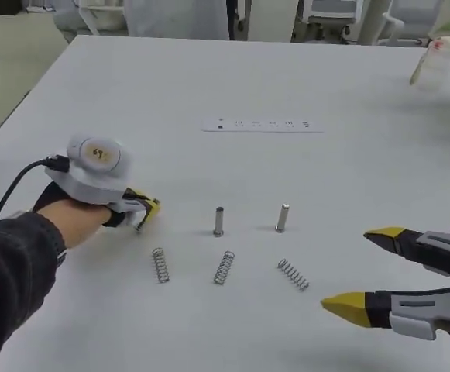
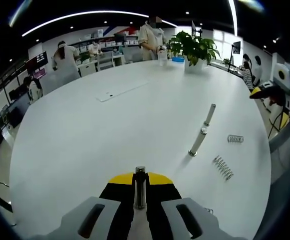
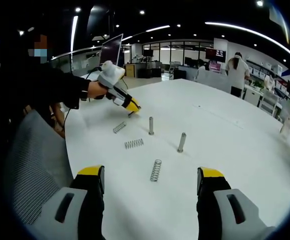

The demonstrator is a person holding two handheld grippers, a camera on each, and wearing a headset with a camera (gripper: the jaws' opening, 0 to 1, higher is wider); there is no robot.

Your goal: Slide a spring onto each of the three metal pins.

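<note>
Third pin (image 2: 140,187) nearly hidden in head view; in left gripper view pinched between yellow tips. Right gripper (image 1: 362,270) cut off by right edge, jaws spread wide, empty, over near-right table (image 1: 209,85). Left gripper (image 1: 141,211) clamped on third pin at left, tips angled down, hand (image 1: 81,221) wrapped round body. Middle pin (image 1: 218,221), right pin (image 1: 283,218) upright mid-table. Left spring (image 1: 160,265), middle spring (image 1: 224,267), right spring (image 1: 293,274) lying just nearer, apart from pins.

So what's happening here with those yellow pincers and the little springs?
A person is working at a white table with a gripper in each hand. The left gripper is shut on one metal pin; the other two pins stand upright nearby. Three springs lie loose on the table, none on a pin yet. The right gripper hangs open.
</note>
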